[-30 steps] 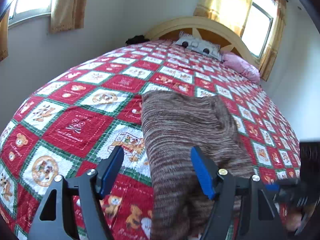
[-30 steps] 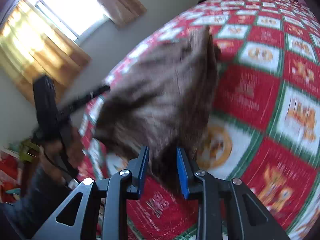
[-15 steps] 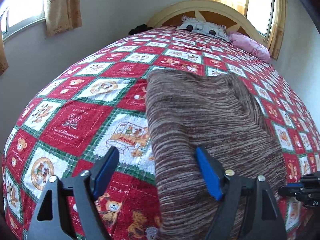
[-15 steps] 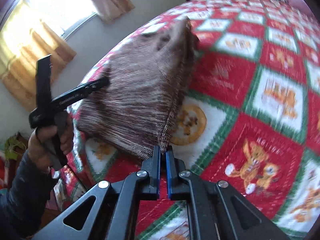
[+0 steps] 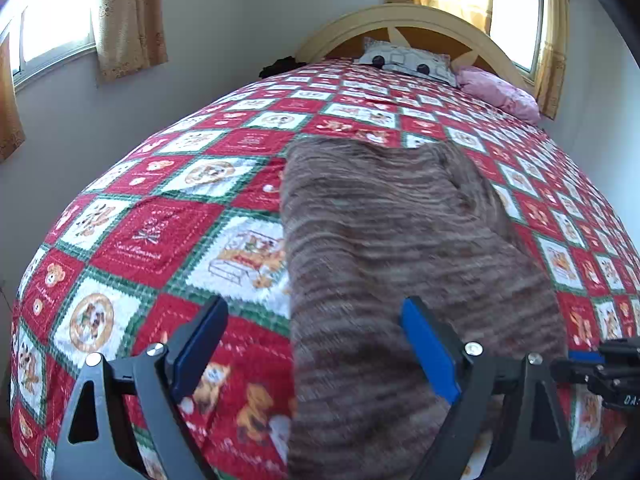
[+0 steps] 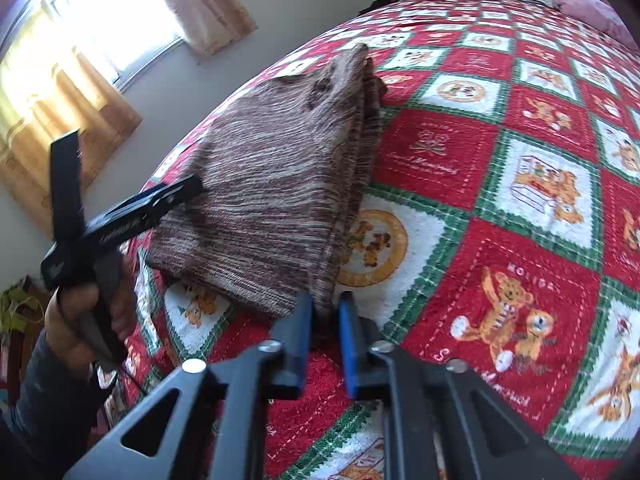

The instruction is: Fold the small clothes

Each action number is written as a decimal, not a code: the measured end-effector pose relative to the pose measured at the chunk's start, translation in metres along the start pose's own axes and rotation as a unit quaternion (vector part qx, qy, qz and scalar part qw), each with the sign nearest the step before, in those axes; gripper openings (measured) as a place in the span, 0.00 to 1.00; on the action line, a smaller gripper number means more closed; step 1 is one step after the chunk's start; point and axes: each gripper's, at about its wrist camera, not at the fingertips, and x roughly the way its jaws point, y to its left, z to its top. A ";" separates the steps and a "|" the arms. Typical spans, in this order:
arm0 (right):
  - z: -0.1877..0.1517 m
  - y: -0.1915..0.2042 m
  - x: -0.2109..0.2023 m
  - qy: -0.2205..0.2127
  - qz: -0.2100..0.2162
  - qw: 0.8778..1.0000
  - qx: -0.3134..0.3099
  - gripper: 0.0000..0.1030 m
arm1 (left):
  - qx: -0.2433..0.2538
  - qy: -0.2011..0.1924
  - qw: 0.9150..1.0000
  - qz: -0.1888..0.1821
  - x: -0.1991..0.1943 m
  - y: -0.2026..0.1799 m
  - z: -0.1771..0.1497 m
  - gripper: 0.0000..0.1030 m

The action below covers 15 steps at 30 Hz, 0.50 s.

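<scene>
Your left gripper (image 5: 314, 350) stands with its jaws wide apart over the near left edge of the brown striped knit garment (image 5: 400, 264), gripping nothing. In the right wrist view, your right gripper (image 6: 325, 334) has its jaws slightly parted around the garment's near corner, and I judge them loosened rather than clamped. The garment lies folded, centre frame, on the red patchwork bedspread (image 5: 160, 236), layers stacked at its right edge, probably so the fold stays flat. No containers are visible.

The folded garment (image 5: 400, 248) lies on the quilt (image 5: 160, 232), pillows (image 5: 408, 60) apparently behind at the headboard (image 5: 404, 20)
</scene>
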 end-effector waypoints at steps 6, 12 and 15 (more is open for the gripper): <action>-0.010 0.019 -0.033 -0.030 -0.018 0.999 -0.005 0.39 | -0.003 -0.023 1.000 -0.005 -0.036 -0.002 -0.006 0.89; -0.019 0.046 -0.073 -0.086 -0.059 0.994 -0.033 0.39 | 0.004 -0.046 0.999 -0.001 -0.074 -0.008 -0.015 0.89; -0.026 0.066 -0.103 -0.142 -0.085 0.984 -0.058 0.41 | 0.011 -0.069 0.998 -0.008 -0.100 -0.013 -0.022 0.89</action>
